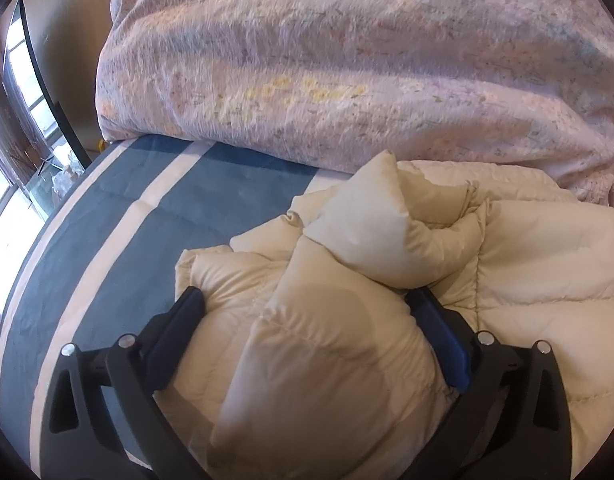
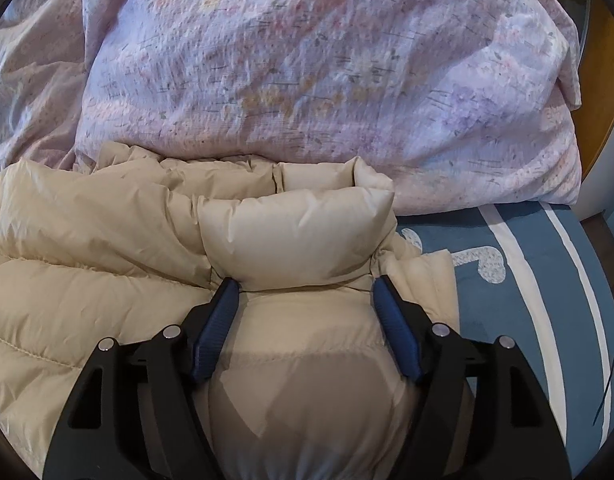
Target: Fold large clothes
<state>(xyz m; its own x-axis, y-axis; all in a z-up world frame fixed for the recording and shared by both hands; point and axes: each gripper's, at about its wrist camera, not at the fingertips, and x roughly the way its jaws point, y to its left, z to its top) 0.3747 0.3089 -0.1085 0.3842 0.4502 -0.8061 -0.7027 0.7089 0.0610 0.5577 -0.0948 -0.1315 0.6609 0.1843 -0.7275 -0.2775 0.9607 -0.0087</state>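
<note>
I see a heaped floral quilt [image 1: 347,60] lying on the striped blue bed [image 1: 119,248], close behind the cream puffer jacket [image 1: 327,360]. Both my hand-held grippers tilt down: left [image 1: 305,304] spread wide around a jacket bulge, right [image 2: 307,292] apart, straddling another.

Bedroom: bed sheet [image 1: 107,264], floral duvet [image 2: 327,80]
</note>
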